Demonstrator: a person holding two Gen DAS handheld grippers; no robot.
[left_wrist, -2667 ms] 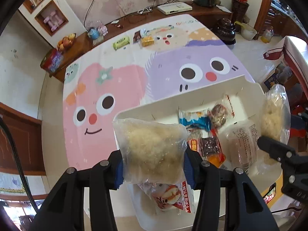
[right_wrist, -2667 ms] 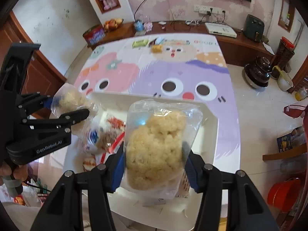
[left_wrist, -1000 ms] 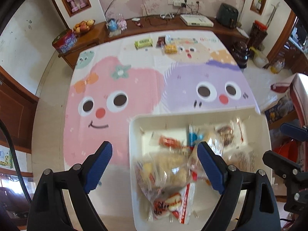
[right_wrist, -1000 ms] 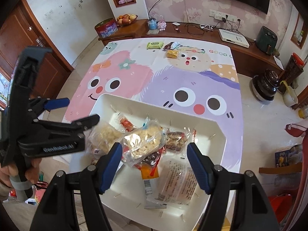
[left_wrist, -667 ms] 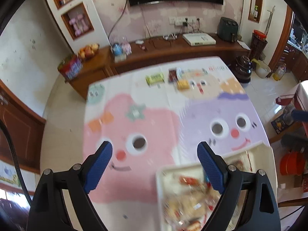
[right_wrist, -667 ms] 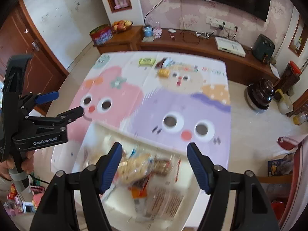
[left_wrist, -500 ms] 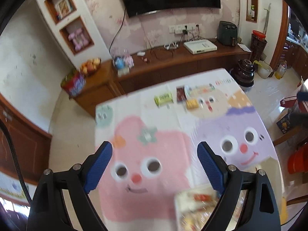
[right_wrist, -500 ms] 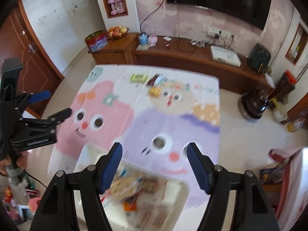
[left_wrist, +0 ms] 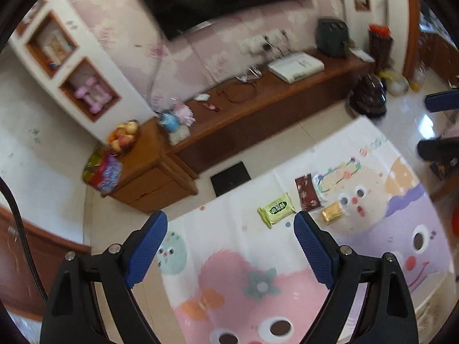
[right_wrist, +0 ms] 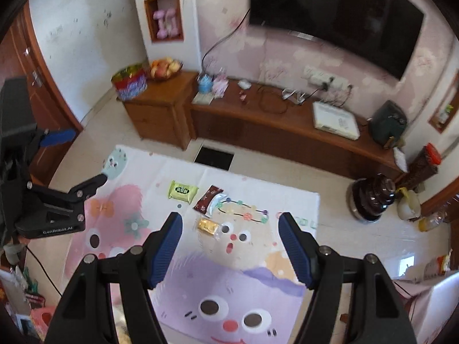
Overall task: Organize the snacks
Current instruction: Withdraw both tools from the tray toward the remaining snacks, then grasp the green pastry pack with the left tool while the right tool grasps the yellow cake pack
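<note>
Three small snacks lie at the far end of the cartoon tablecloth (right_wrist: 243, 286): a green packet (left_wrist: 276, 209) (right_wrist: 183, 190), a dark red packet (left_wrist: 307, 192) (right_wrist: 208, 197) and a gold packet (left_wrist: 332, 213) (right_wrist: 208, 226). My left gripper (left_wrist: 229, 246) hangs open and empty above the cloth, short of the green packet. My right gripper (right_wrist: 231, 246) is open and empty too, with the gold packet showing between its fingers but farther off. Each gripper appears in the other's view, the left gripper (right_wrist: 77, 159) and the right gripper (left_wrist: 436, 124). The snack tray is almost out of view.
Beyond the table runs a long wooden sideboard (right_wrist: 287, 126) with cables and a white box (right_wrist: 335, 120). A lower cabinet (right_wrist: 160, 100) holds a fruit bowl (right_wrist: 165, 67) and a round tin (right_wrist: 129, 81). A dark pot (right_wrist: 373, 197) and a black floor panel (right_wrist: 214, 154) lie by the table's far edge.
Both grippers let go of their puffed-snack bags into the tray, then swung up and away toward the table's far end. The tray slid out of the bottom of both views.
</note>
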